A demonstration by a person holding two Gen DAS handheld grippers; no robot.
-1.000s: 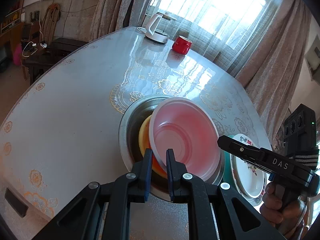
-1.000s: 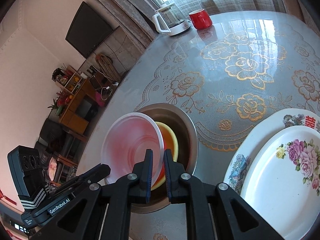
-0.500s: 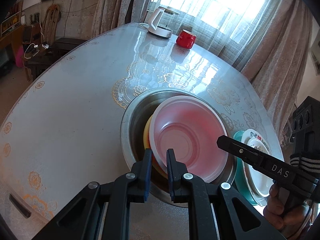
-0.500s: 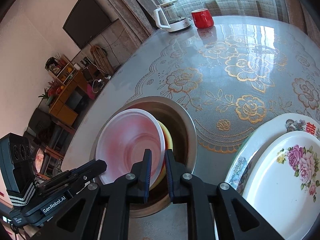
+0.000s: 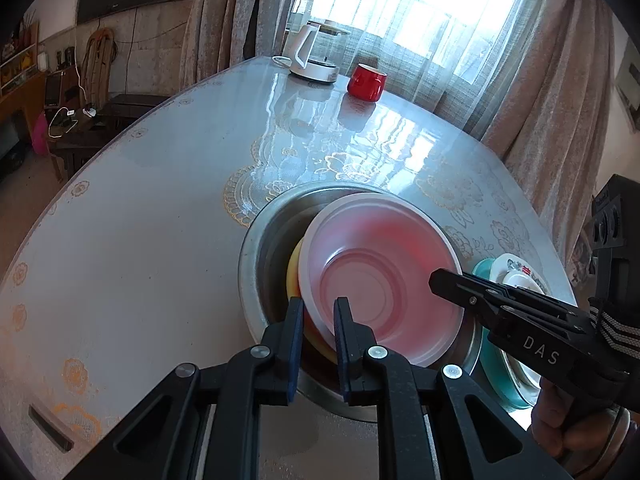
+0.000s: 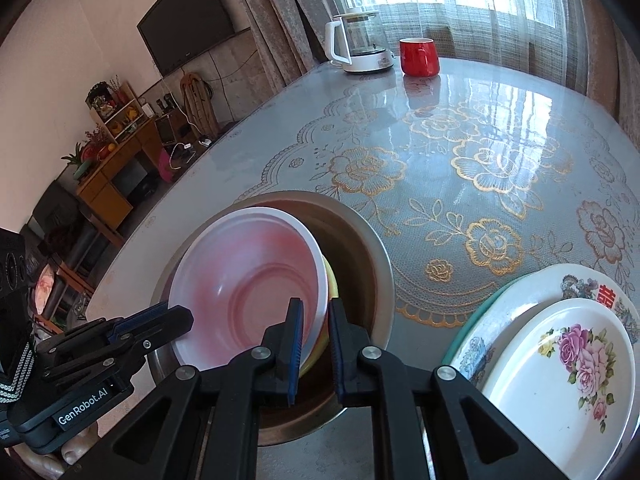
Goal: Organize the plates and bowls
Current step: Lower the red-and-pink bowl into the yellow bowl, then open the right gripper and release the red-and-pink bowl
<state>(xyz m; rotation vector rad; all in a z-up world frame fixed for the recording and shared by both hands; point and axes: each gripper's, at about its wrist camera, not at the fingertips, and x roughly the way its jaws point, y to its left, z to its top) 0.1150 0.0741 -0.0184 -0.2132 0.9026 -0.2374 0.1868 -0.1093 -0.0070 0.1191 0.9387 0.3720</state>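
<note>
A translucent pink-white bowl (image 5: pixel 380 280) sits nested on a yellow bowl (image 5: pixel 294 276) inside a large steel basin (image 5: pixel 260 252). My left gripper (image 5: pixel 318 312) is shut on the pink bowl's near left rim. My right gripper (image 6: pixel 314 316) is shut on the opposite rim of the same pink bowl (image 6: pixel 248 284), with the yellow bowl (image 6: pixel 334 288) just beside its outer finger. The basin (image 6: pixel 376 256) surrounds both. Stacked floral plates (image 6: pixel 560 364) lie to the right of the basin on a teal plate (image 5: pixel 494 368).
The round table (image 6: pixel 460 168) has a glossy floral cover. A white kettle (image 5: pixel 310 58) and a red mug (image 5: pixel 366 82) stand at its far edge by the curtained window. Furniture stands beyond the table's left side.
The bowl, tilted up a second ago, has come down lower and flatter into the basin. Both grippers have stayed shut on its rim and moved down with it.
</note>
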